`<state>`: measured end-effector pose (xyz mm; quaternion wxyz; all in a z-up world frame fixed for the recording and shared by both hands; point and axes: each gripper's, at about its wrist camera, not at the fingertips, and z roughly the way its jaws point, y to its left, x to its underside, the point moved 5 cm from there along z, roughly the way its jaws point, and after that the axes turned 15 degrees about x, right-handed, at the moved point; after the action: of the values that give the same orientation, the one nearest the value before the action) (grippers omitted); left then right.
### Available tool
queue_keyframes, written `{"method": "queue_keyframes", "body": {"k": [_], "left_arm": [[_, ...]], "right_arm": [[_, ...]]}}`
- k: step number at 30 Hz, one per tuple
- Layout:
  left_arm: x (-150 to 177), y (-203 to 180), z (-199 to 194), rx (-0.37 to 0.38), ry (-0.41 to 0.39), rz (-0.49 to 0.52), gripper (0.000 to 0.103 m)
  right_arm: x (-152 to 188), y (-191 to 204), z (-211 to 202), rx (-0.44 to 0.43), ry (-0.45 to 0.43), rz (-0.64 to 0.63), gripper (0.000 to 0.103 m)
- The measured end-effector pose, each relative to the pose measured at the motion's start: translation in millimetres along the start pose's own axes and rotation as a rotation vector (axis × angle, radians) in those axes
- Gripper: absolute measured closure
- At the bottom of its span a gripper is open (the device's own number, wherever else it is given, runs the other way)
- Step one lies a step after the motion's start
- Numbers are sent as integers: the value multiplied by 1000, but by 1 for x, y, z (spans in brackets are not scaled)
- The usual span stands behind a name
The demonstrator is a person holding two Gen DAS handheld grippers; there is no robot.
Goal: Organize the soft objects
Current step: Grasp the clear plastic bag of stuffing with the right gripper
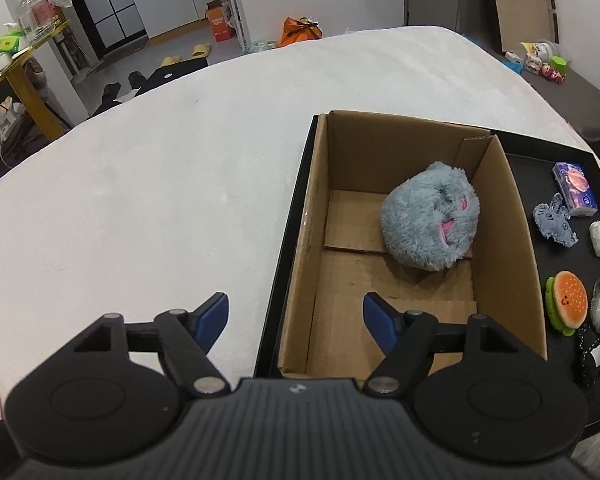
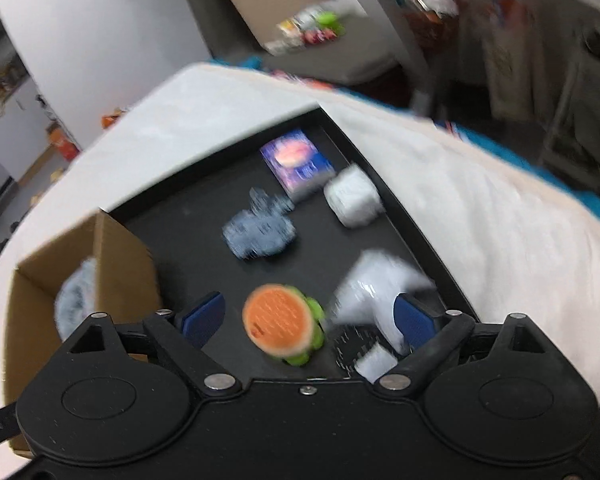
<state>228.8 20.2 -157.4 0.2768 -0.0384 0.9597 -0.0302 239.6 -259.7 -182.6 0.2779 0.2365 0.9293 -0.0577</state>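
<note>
A round grey plush (image 1: 430,218) with pink ears lies inside the open cardboard box (image 1: 516,240), against its right wall. My left gripper (image 1: 296,320) hangs open over the box's near left edge with nothing between its fingers. On the black tray (image 2: 204,216) beside the box lie a burger plush (image 2: 282,322), a small grey plush (image 2: 258,232), a blue tissue pack (image 2: 298,162), a white wad (image 2: 354,196) and a white bag (image 2: 374,288). My right gripper (image 2: 310,316) is open above the tray; the burger plush sits between its fingers, untouched.
Box and tray rest on a white fuzzy cover (image 1: 160,184). A black fabric piece with a white tag (image 2: 360,350) lies at the tray's near edge. Room clutter, a yellow table (image 1: 16,68) and slippers lie beyond the far edge.
</note>
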Motion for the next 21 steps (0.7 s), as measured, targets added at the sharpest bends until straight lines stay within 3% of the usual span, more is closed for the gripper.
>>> {"method": "queue_keyframes", "body": {"k": [10,13,16,21], "left_arm": [[0,-16,8,-40,19,51,26],[-3,-21,10,-48,26,73,26],[-6,-25,13,-54,30,85,26],[-10,-29,19,-83,39,103,26]], "right_arm": [[5,-13,16,26,45,68,12],[0,-23,20,-13,70,133,12],[-7,-31,23,21,48,155,12],[-5,-34,40,11,104,179,12]]}}
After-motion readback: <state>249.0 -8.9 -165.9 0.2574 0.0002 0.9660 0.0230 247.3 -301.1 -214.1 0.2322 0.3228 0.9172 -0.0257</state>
